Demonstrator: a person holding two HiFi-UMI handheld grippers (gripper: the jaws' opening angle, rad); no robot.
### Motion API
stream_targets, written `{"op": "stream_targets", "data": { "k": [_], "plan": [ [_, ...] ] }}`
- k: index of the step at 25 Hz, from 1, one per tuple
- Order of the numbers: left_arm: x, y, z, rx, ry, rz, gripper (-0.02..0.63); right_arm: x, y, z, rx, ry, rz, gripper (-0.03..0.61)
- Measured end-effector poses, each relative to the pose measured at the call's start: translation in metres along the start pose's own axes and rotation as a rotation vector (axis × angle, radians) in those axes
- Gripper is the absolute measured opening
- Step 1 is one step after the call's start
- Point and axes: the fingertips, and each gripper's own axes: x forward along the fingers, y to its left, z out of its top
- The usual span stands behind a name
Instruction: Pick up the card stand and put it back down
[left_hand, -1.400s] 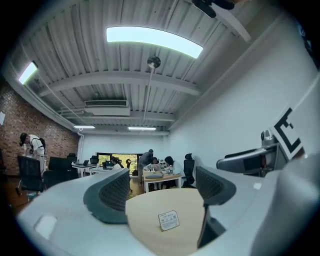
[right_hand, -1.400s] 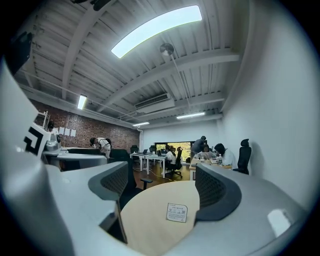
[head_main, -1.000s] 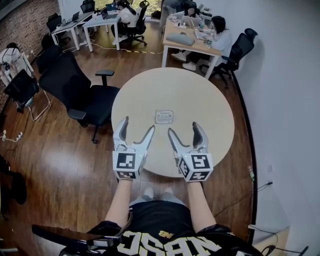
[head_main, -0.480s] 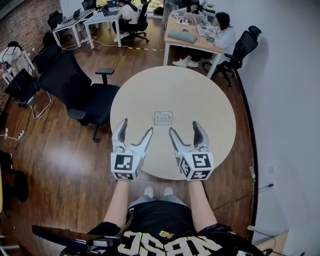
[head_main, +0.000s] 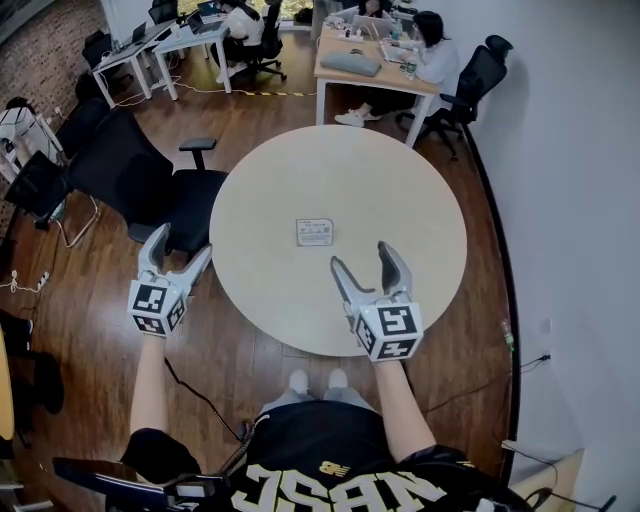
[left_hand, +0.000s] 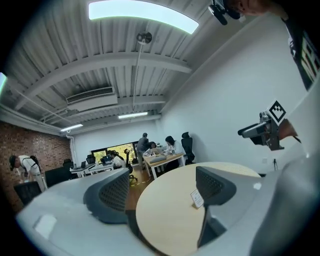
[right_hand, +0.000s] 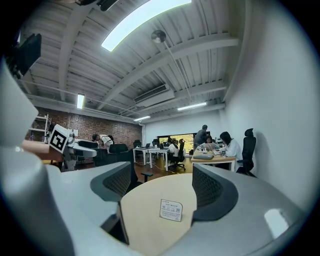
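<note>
The card stand (head_main: 314, 232), a small white printed card, stands near the middle of the round beige table (head_main: 340, 170). It also shows in the left gripper view (left_hand: 197, 198) and the right gripper view (right_hand: 171, 210). My right gripper (head_main: 362, 258) hovers over the table's near edge, open and empty, with the card ahead of its jaws (right_hand: 165, 192). My left gripper (head_main: 180, 245) is off the table's left side, over the floor. Its jaws are opening with nothing between them (left_hand: 162, 192).
A black office chair (head_main: 150, 180) stands just left of the table, close to the left gripper. Desks with seated people (head_main: 380, 60) fill the back of the room. A white wall (head_main: 570, 200) runs along the right. The floor is wood.
My left gripper has swung left, from over the table's near edge to beside the chair, off the table. The right gripper and the card stand have stayed about where they were.
</note>
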Motion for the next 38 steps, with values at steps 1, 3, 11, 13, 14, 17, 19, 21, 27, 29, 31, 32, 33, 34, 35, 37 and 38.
{"op": "stream_targets", "data": {
  "k": [1,3,11,13,14,17,19,21,27,29,31,32,33,34,35,37,38],
  "plan": [
    [-0.003,0.013,-0.003,0.028,0.026,-0.006,0.427,0.0,-0.004,-0.002,0.004,0.003,-0.004,0.39],
    [-0.008,0.036,-0.008,0.077,0.071,-0.025,0.431,0.001,-0.011,-0.007,0.014,0.01,-0.012,0.39],
    [0.007,0.066,-0.012,0.105,0.144,-0.165,0.443,0.008,-0.038,-0.036,0.032,0.076,-0.025,0.388],
    [0.013,0.066,-0.016,0.121,0.169,-0.204,0.455,0.01,-0.039,-0.042,0.04,0.089,-0.027,0.388],
    [0.016,0.066,-0.018,0.12,0.179,-0.222,0.46,0.012,-0.04,-0.046,0.046,0.096,-0.028,0.388],
    [0.03,0.067,-0.027,0.109,0.206,-0.263,0.473,0.011,-0.042,-0.06,0.062,0.121,-0.031,0.388],
    [0.04,0.067,-0.034,0.114,0.231,-0.283,0.477,0.01,-0.042,-0.072,0.073,0.144,-0.027,0.388],
    [0.053,0.064,-0.044,0.126,0.256,-0.312,0.476,0.009,-0.044,-0.085,0.084,0.167,-0.025,0.388],
    [0.099,0.034,-0.084,0.111,0.308,-0.415,0.469,0.001,-0.053,-0.124,0.12,0.237,-0.049,0.388],
    [0.116,0.024,-0.097,0.103,0.325,-0.448,0.469,0.001,-0.057,-0.133,0.134,0.251,-0.06,0.388],
    [0.135,0.014,-0.112,0.097,0.339,-0.476,0.457,0.001,-0.063,-0.144,0.149,0.265,-0.071,0.388],
    [0.145,0.008,-0.12,0.093,0.343,-0.49,0.456,0.002,-0.066,-0.151,0.155,0.276,-0.075,0.388],
    [0.156,0.0,-0.128,0.087,0.344,-0.507,0.455,0.001,-0.068,-0.16,0.158,0.29,-0.08,0.388],
    [0.167,-0.008,-0.136,0.08,0.345,-0.525,0.446,0.001,-0.07,-0.168,0.159,0.307,-0.085,0.388],
    [0.177,-0.016,-0.144,0.073,0.345,-0.544,0.44,0.001,-0.072,-0.177,0.158,0.323,-0.089,0.388],
    [0.195,-0.032,-0.161,0.062,0.352,-0.58,0.433,0.003,-0.072,-0.191,0.162,0.352,-0.09,0.388],
    [0.203,-0.041,-0.17,0.058,0.356,-0.597,0.429,0.004,-0.072,-0.197,0.168,0.363,-0.09,0.388]
  ]
}}
